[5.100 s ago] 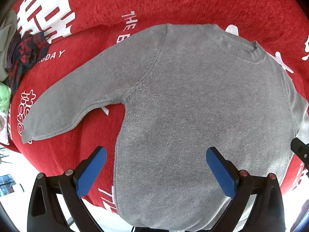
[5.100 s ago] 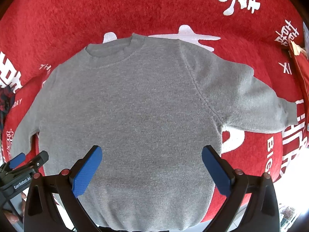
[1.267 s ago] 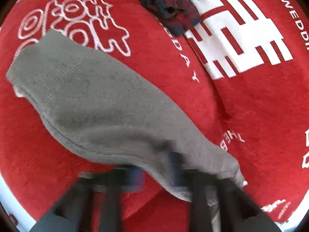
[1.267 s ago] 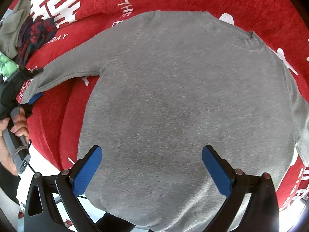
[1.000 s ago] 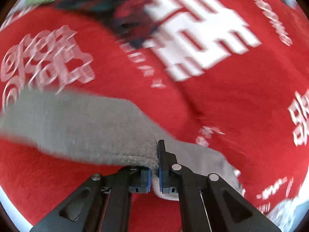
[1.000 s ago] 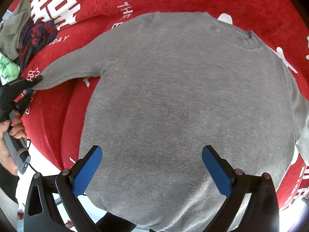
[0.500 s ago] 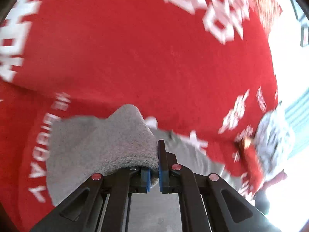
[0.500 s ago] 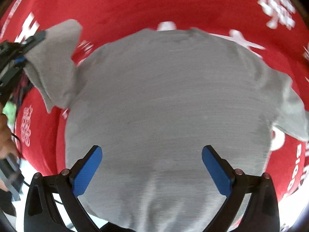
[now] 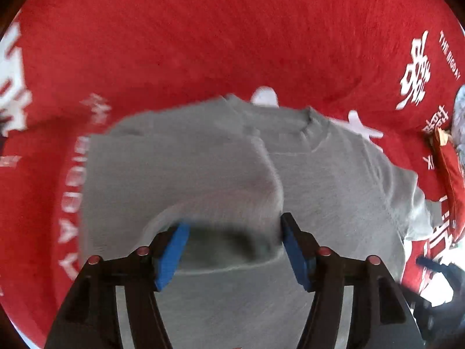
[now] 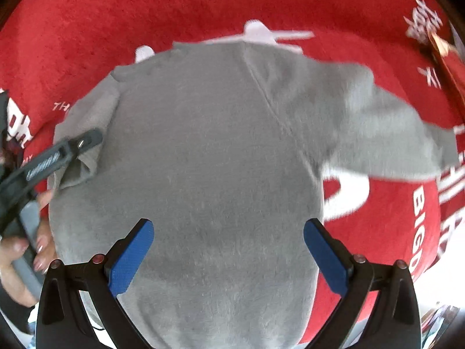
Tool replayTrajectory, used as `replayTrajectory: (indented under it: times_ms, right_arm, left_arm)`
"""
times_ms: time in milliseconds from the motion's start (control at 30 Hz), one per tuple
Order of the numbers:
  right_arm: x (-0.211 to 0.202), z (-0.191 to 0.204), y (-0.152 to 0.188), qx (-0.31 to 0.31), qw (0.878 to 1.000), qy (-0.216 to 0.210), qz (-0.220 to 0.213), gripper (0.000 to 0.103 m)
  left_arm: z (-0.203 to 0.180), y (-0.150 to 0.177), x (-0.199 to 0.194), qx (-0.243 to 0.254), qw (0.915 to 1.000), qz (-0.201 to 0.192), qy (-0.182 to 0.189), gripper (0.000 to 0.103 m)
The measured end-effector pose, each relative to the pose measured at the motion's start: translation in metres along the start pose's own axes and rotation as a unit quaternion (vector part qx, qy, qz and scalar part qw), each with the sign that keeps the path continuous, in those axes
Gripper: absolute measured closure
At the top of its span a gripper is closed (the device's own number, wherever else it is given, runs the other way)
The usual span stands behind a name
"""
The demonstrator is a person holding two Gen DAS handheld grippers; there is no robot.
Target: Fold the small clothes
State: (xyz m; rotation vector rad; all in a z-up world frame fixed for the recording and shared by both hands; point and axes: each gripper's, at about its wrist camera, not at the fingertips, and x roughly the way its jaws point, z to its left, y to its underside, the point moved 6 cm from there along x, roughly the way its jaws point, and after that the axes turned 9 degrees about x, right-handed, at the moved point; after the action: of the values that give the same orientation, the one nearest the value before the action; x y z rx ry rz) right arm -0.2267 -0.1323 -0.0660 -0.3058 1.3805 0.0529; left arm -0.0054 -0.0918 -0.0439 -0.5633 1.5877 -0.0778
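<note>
A: The left gripper [image 9: 232, 250] — what are its jaws doing?

B: They have just been opening. The folded-over sleeve [image 9: 186, 186] lies between the blue pads [image 9: 171, 250], but nothing presses on it now.

A: And the right gripper [image 10: 229, 250]?

B: Jaws wide apart, hovering over the sweater's [image 10: 209, 160] lower body, gripping nothing.

A: Where does the sweater lie?

B: Flat on the red cloth [image 10: 87, 29], collar toward the far edge. One sleeve is folded onto the chest; the other sleeve [image 10: 386, 139] stretches toward the cloth's right edge.

A: Anything else?

B: A hand [image 10: 20, 250] at the left holds the left gripper's handle.
</note>
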Motion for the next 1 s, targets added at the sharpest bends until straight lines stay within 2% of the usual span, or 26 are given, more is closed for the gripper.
replayTrajectory:
  times_ms: [67, 100, 200, 267, 333, 400, 467, 533, 567, 600, 633, 700, 733, 800, 833, 867, 900, 933, 1000]
  right_arm:
    - [-0.006, 0.018, -0.010, -0.037, 0.999, -0.008, -0.019, 0.000]
    - [-0.011, 0.039, -0.017, -0.075, 0.996, -0.013, -0.036, 0.000]
    - [-0.015, 0.091, -0.026, -0.171, 0.982, -0.023, -0.072, 0.000]
    - [-0.013, 0.138, -0.022, -0.260, 0.960, -0.029, -0.098, 0.000]
    - [-0.005, 0.176, -0.012, -0.330, 0.937, -0.025, -0.110, 0.000]
    - [0.013, 0.202, -0.004, -0.386, 0.915, -0.005, -0.114, 0.001]
    - [0.030, 0.217, 0.000, -0.422, 0.899, 0.022, -0.118, 0.002]
    - [0.056, 0.229, -0.001, -0.461, 0.875, 0.076, -0.128, 0.016]
    - [0.066, 0.231, -0.001, -0.474, 0.866, 0.096, -0.126, 0.023]
    - [0.072, 0.230, -0.002, -0.477, 0.865, 0.099, -0.118, 0.061]
    - [0.076, 0.228, -0.006, -0.461, 0.878, 0.081, -0.097, 0.091]
    - [0.060, 0.217, -0.023, -0.392, 0.912, 0.046, -0.112, 0.092]
    - [0.042, 0.200, -0.042, -0.312, 0.942, 0.007, -0.123, 0.092]
    - [0.026, 0.166, -0.067, -0.186, 0.974, -0.053, -0.119, 0.092]
    - [0.020, 0.135, -0.079, -0.096, 0.985, -0.086, -0.115, 0.092]
    - [0.020, 0.102, -0.087, -0.009, 0.989, -0.104, -0.106, 0.092]
    - [0.021, 0.083, -0.088, 0.040, 0.988, -0.116, -0.099, 0.092]
    - [0.029, 0.050, -0.088, 0.120, 0.979, -0.142, -0.078, 0.091]
    - [0.048, 0.009, -0.079, 0.218, 0.958, -0.181, -0.035, 0.087]
  left_arm:
    - [0.030, 0.009, -0.021, -0.009, 0.9995, -0.013, -0.027, 0.037]
    - [0.050, 0.015, -0.032, -0.020, 0.9982, -0.015, -0.055, 0.037]
    - [0.105, 0.035, -0.041, -0.058, 0.9939, 0.004, -0.093, 0.037]
    - [0.138, 0.054, -0.036, -0.092, 0.9895, 0.031, -0.107, 0.037]
    - [0.161, 0.069, -0.028, -0.125, 0.9859, 0.049, -0.099, 0.037]
    - [0.164, 0.073, -0.016, -0.130, 0.9846, 0.062, -0.099, 0.037]
    - [0.162, 0.076, -0.006, -0.119, 0.9854, 0.067, -0.101, 0.037]
    - [0.162, 0.078, -0.004, -0.117, 0.9858, 0.060, -0.104, 0.037]
    - [0.162, 0.078, -0.004, -0.118, 0.9857, 0.059, -0.105, 0.037]
    - [0.163, 0.077, -0.005, -0.119, 0.9853, 0.060, -0.107, 0.037]
    - [0.161, 0.075, -0.006, -0.120, 0.9850, 0.061, -0.108, 0.037]
    - [0.159, 0.075, -0.006, -0.115, 0.9852, 0.062, -0.111, 0.037]
    - [0.157, 0.076, -0.005, -0.112, 0.9854, 0.062, -0.112, 0.037]
    - [0.154, 0.076, -0.007, -0.103, 0.9858, 0.063, -0.117, 0.037]
    - [0.153, 0.076, -0.008, -0.102, 0.9858, 0.064, -0.117, 0.037]
    - [0.153, 0.077, -0.008, -0.101, 0.9857, 0.064, -0.118, 0.037]
    - [0.152, 0.076, -0.008, -0.100, 0.9858, 0.065, -0.118, 0.037]
    - [0.151, 0.076, -0.009, -0.098, 0.9860, 0.065, -0.119, 0.037]
    - [0.151, 0.076, -0.008, -0.092, 0.9859, 0.066, -0.123, 0.036]
